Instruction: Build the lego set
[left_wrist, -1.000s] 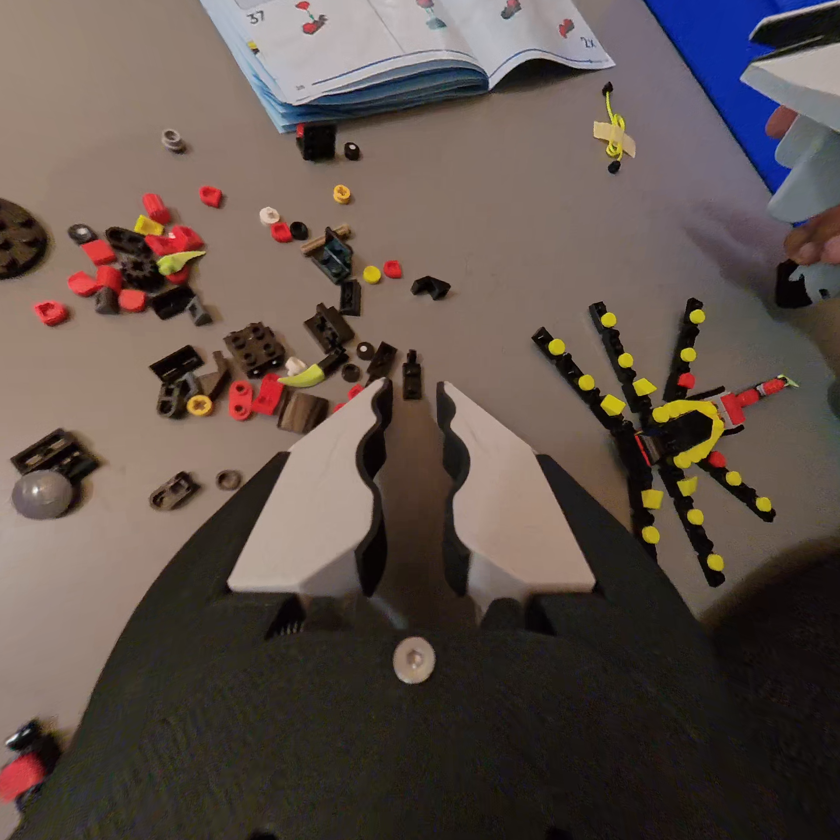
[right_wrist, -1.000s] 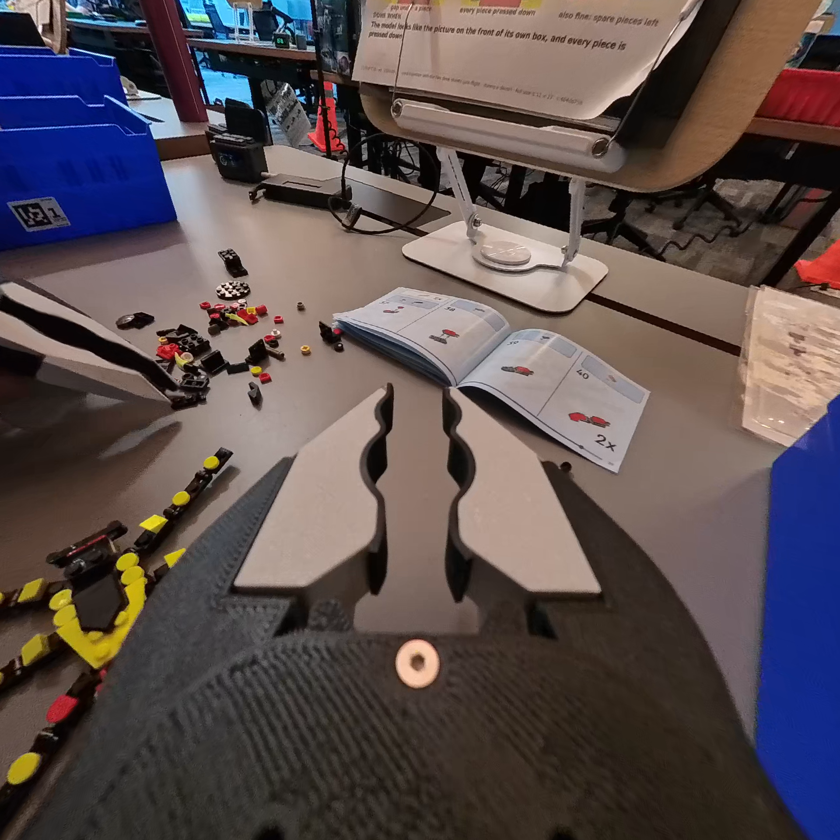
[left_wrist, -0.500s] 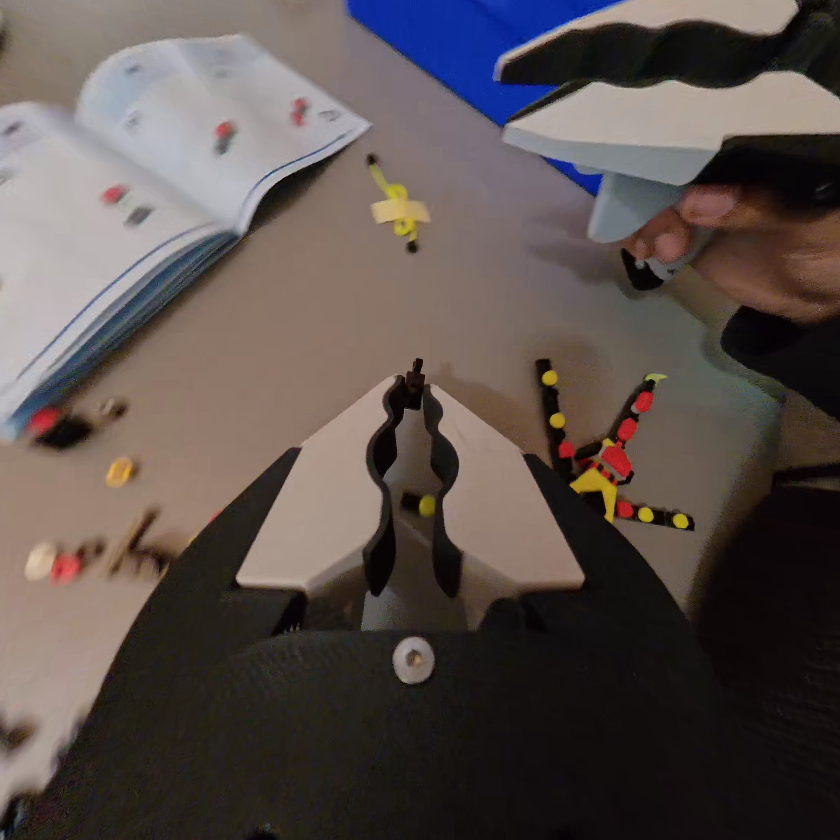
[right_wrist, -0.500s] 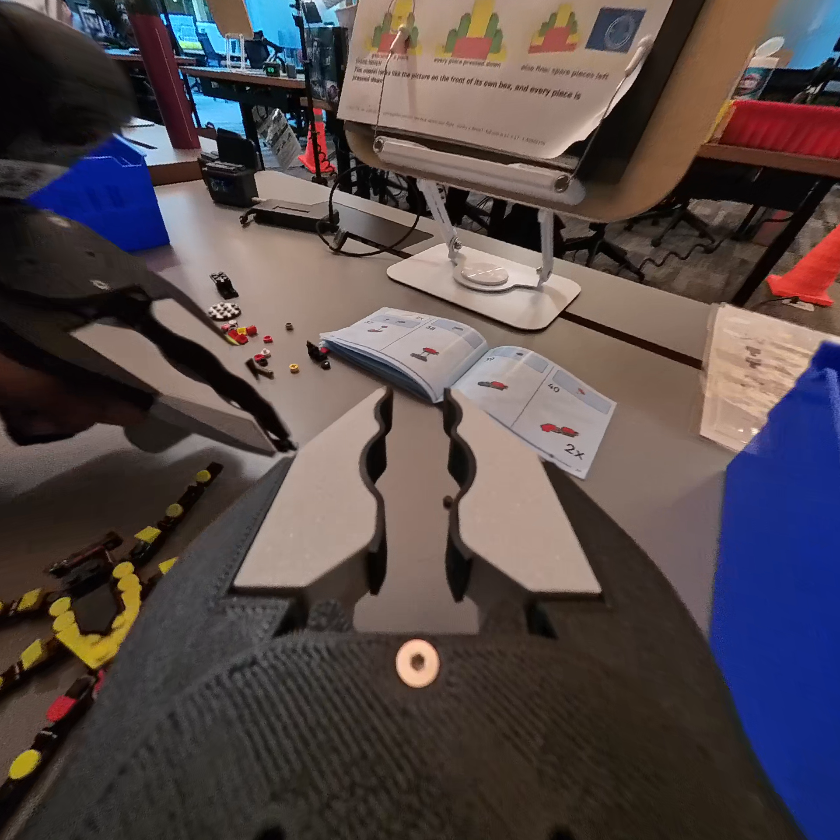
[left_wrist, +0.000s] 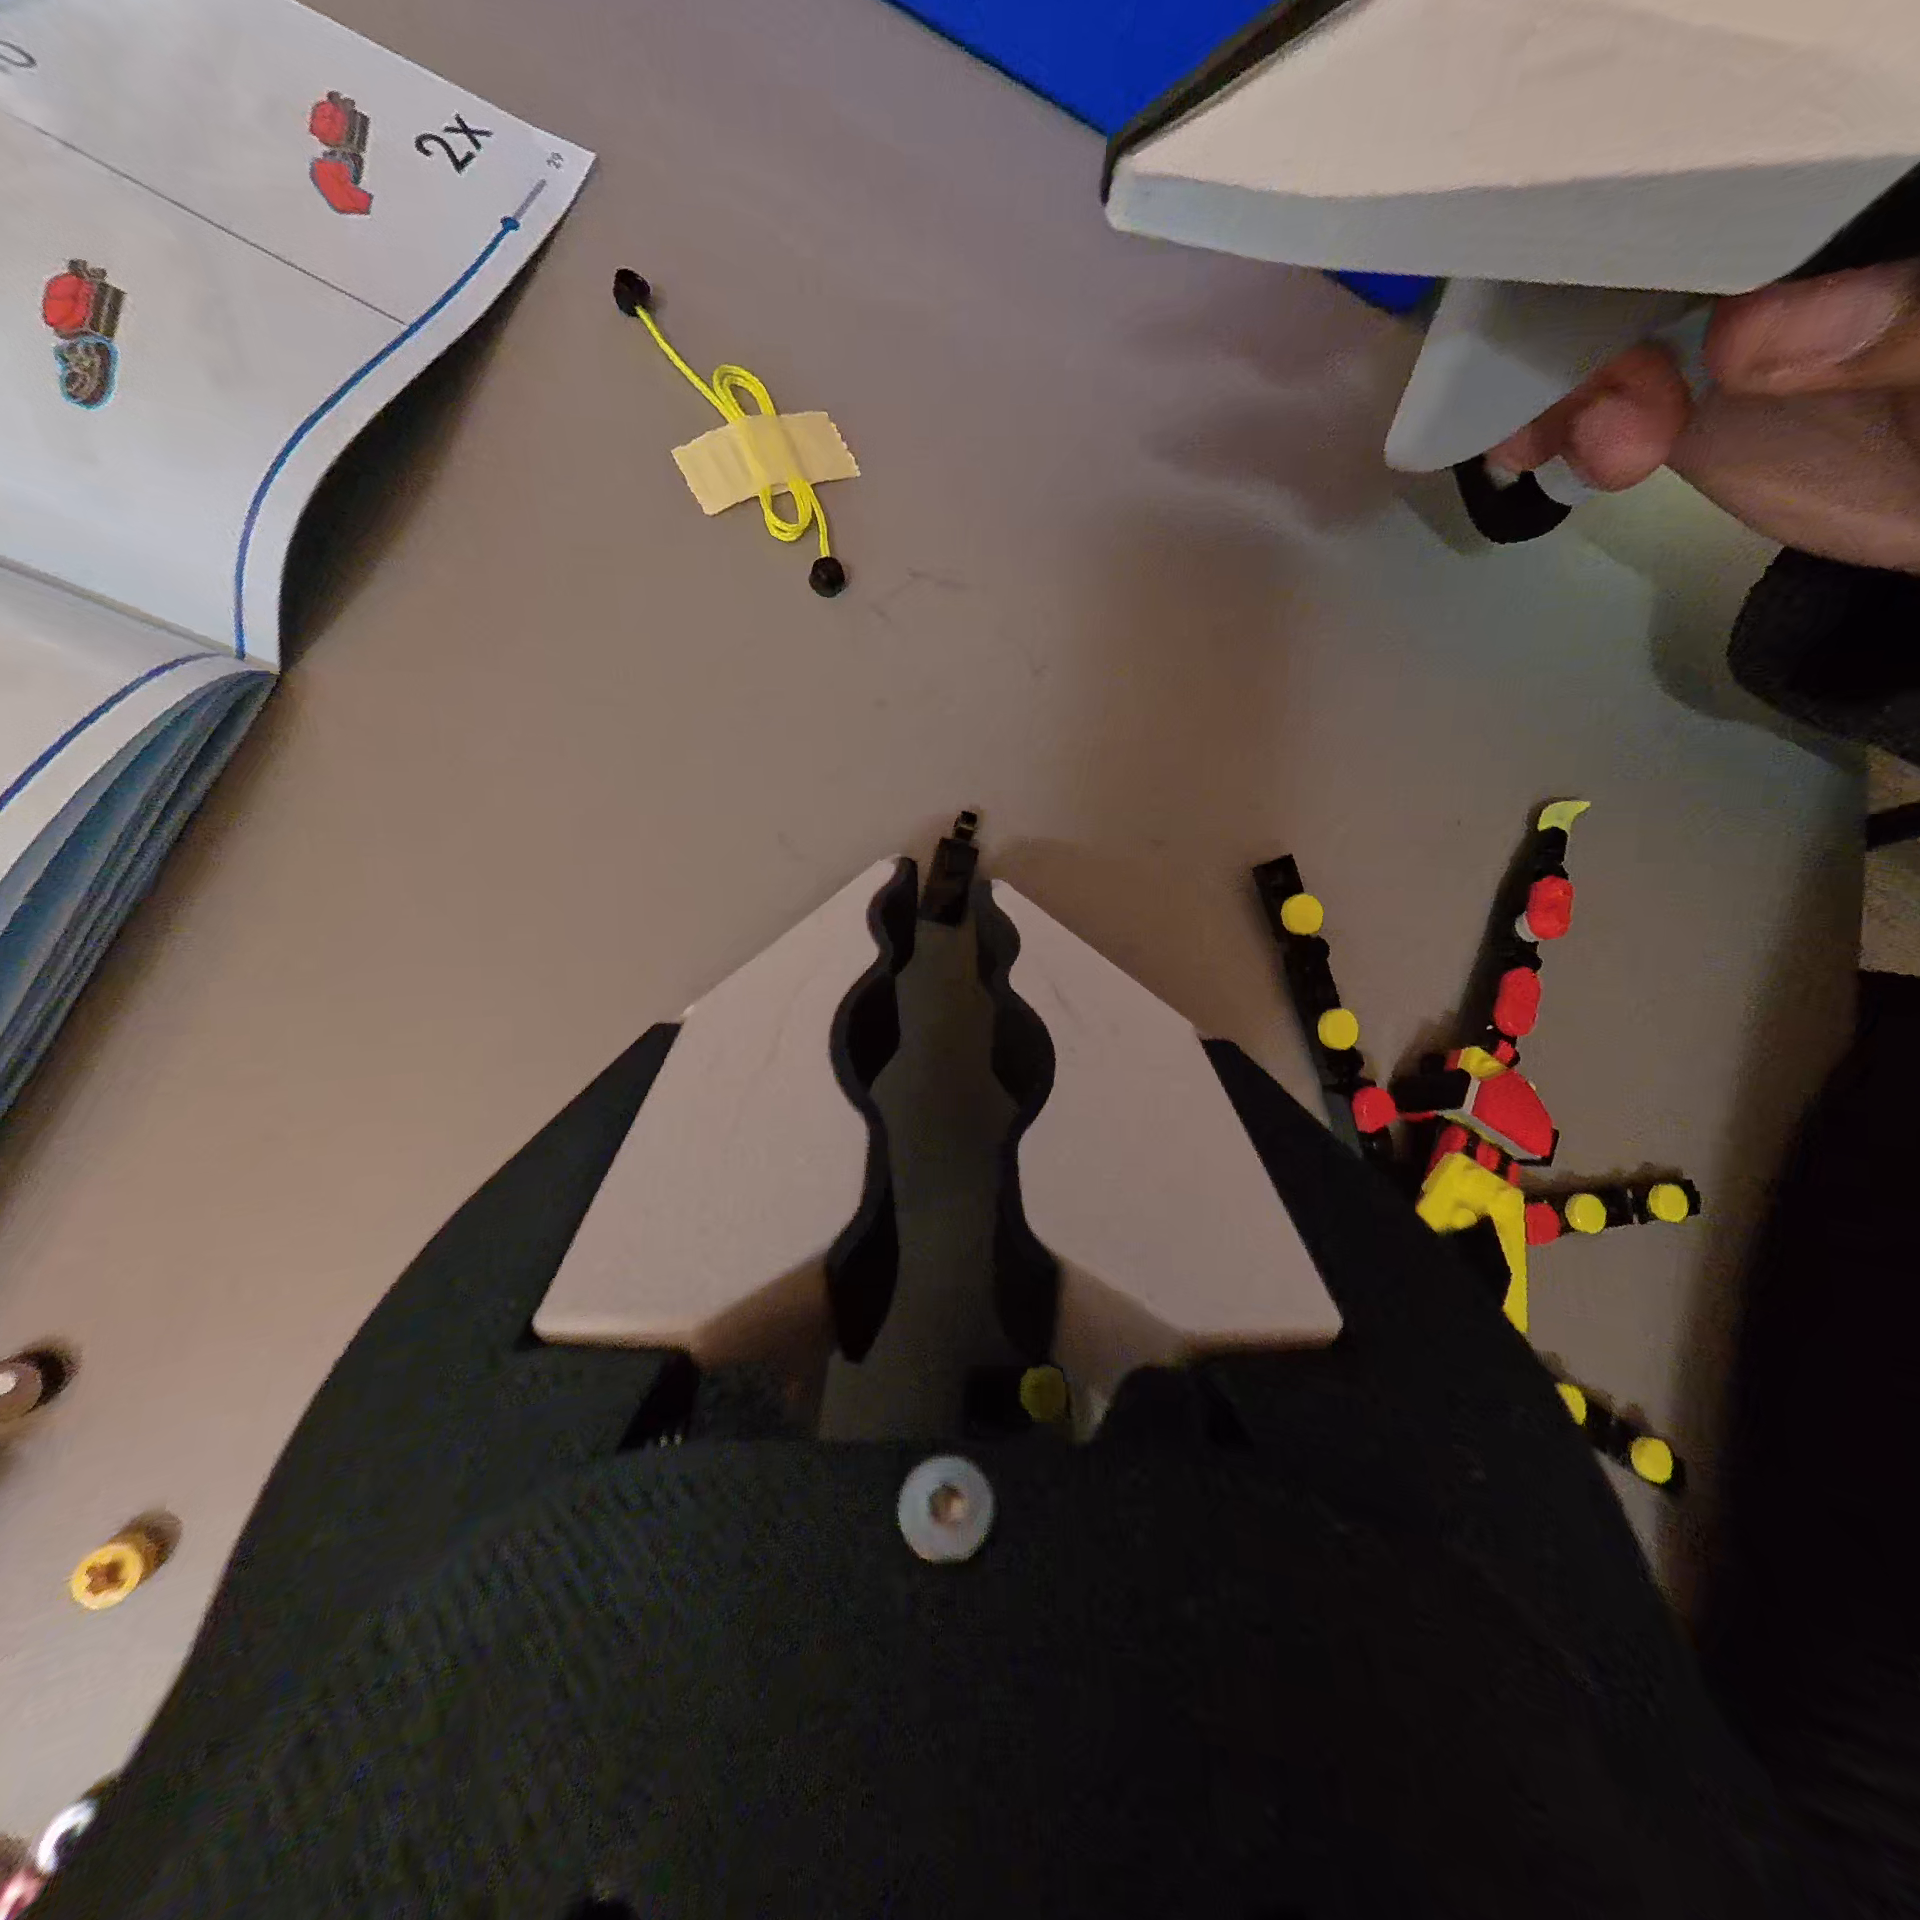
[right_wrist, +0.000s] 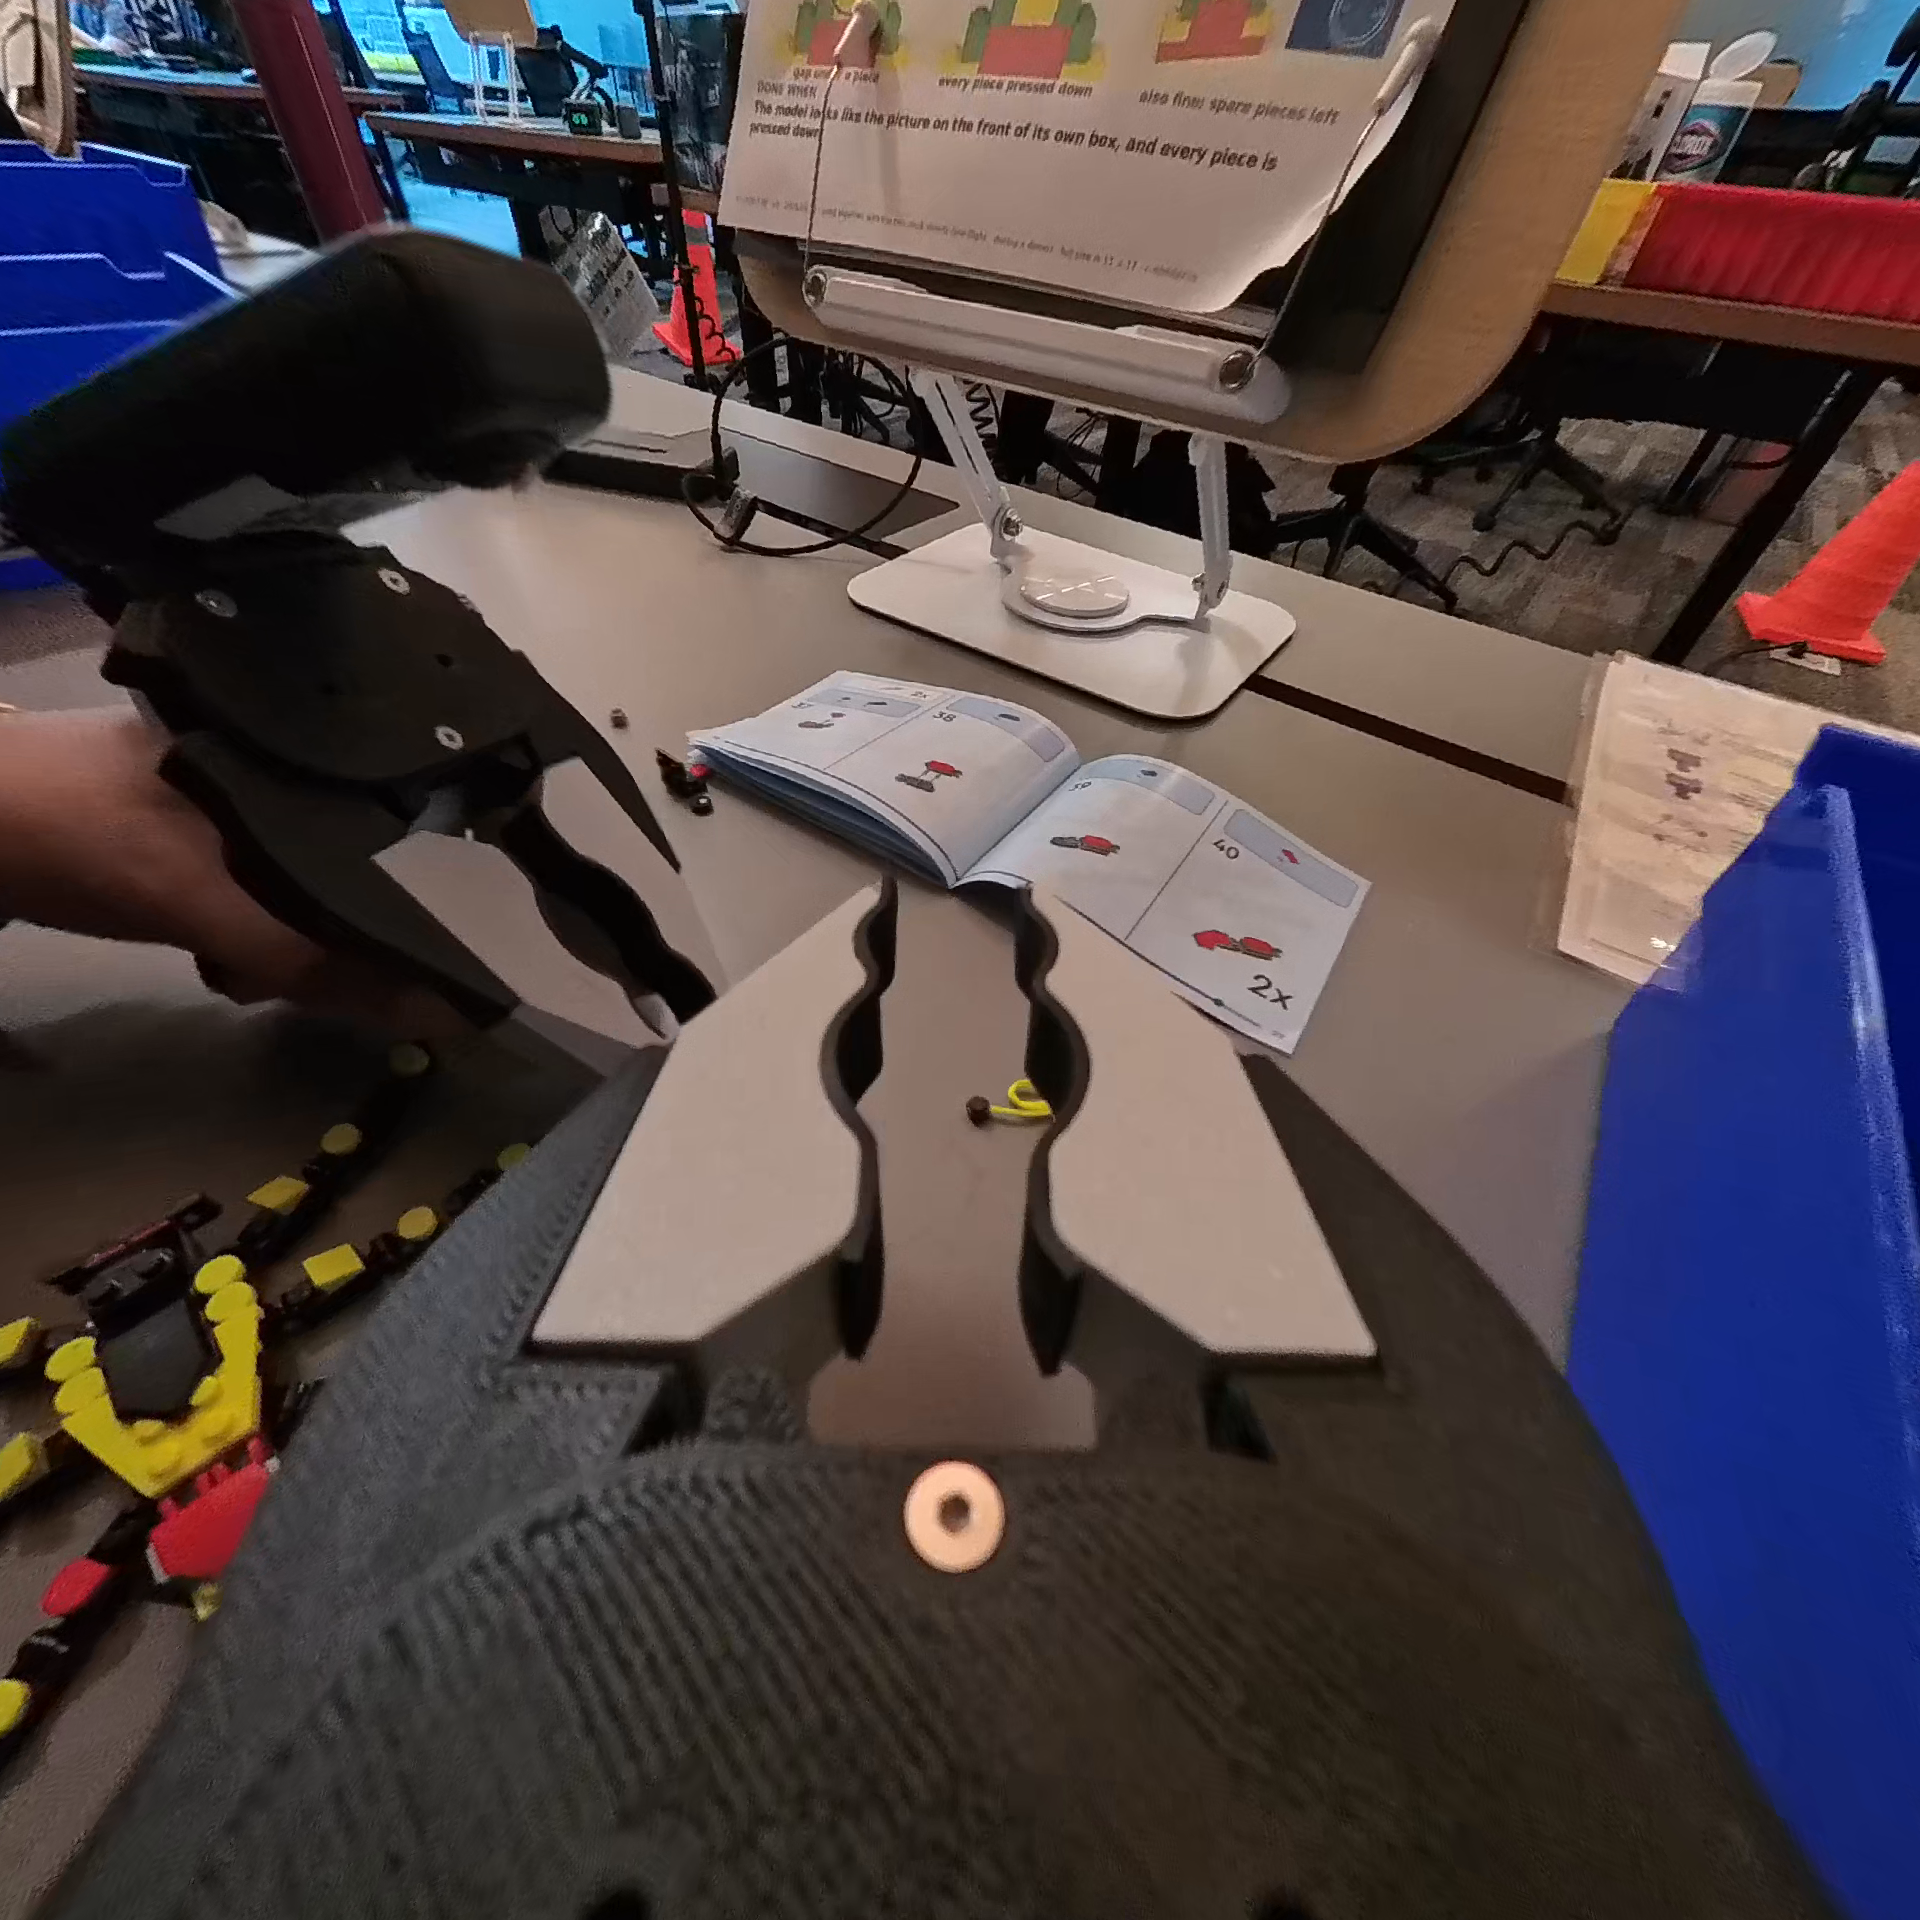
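My left gripper (left_wrist: 948, 891) is shut on a small black lego piece (left_wrist: 957, 847) that sticks out past its tips, held above the grey table. The black, yellow and red spider model (left_wrist: 1475, 1122) lies just to its right; it also shows at the lower left of the right wrist view (right_wrist: 156, 1382). My right gripper (right_wrist: 958, 914) is open and empty, raised above the table. It shows at the top right of the left wrist view (left_wrist: 1507, 156). The left gripper (right_wrist: 665, 997) shows to the left of the right one, tips pointing down.
The open instruction booklet (left_wrist: 208, 312) (right_wrist: 1039, 831) lies beyond the grippers. A taped yellow string (left_wrist: 764, 457) lies beside it. A blue bin (right_wrist: 1766, 1247) stands at the right. A paper stand (right_wrist: 1070, 613) is at the back. A yellow round piece (left_wrist: 104, 1574) lies at the left. The tips of one gripper are about 11 cm away from the tips of the other.
My left gripper closed on the small black piece at the edge of the loose pile and carried it right, next to the spider model. The right gripper stayed open.
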